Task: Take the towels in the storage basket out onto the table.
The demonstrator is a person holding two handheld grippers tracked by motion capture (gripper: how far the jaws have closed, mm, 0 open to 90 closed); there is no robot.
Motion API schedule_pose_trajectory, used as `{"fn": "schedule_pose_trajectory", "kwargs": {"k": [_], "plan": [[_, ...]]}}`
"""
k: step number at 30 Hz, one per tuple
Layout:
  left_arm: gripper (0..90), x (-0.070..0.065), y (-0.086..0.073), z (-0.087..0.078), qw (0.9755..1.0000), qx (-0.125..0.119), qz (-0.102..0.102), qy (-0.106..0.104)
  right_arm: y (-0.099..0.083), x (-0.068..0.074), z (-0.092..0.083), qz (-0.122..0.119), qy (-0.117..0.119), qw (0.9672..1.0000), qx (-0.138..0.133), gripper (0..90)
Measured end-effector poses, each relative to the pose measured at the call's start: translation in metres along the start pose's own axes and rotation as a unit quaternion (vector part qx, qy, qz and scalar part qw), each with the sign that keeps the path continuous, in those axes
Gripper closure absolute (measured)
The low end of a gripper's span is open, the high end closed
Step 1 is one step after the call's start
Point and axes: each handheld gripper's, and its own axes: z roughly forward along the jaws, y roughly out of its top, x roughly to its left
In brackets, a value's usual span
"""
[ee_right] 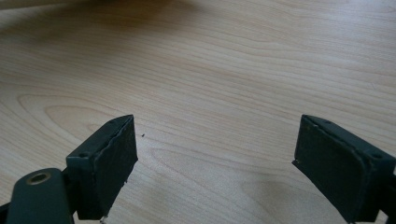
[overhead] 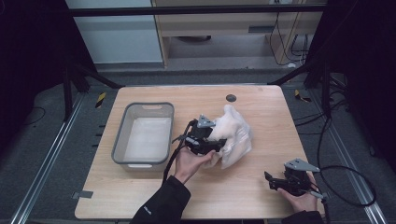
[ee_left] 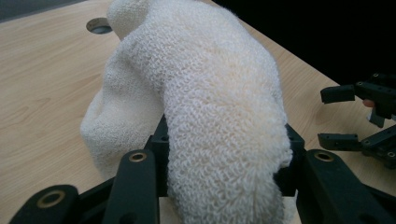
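2 grippers, left gripper clamping white towel, right gripper wide apart

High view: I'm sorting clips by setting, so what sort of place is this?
Probably a lab or workshop recording station, not a home: a light wooden table stands inside a black metal frame, loose black cables trail over the grey floor, and yellow-black hazard tape marks it.

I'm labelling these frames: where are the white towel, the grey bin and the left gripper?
white towel (ee_left: 210, 107): left gripper view, its looped middle.
grey bin (overhead: 122, 133): high view, its left wall.
left gripper (overhead: 219, 143): high view, at the jaws clamping the towel.
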Motion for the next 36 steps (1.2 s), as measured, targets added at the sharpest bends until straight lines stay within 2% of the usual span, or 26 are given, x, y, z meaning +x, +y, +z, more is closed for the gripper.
{"fn": "schedule_pose_trajectory", "kwargs": {"k": [27,32,36], "plan": [[50.3,-0.004,-0.038,0.036,0.9996,0.027,-0.005,-0.011,-0.001,-0.001,0.001,-0.005,-0.011,0.9999,0.007,13.5],[46.5,-0.005,-0.043,0.04,0.9996,0.026,-0.006,-0.012,-0.001,-0.001,0.001,-0.006,-0.012,0.9999,0.008,13.5],[39.8,-0.004,-0.046,0.042,0.9995,0.03,0.0,-0.01,-0.001,-0.001,0.001,-0.005,-0.013,0.9999,0.009,13.5]]}}
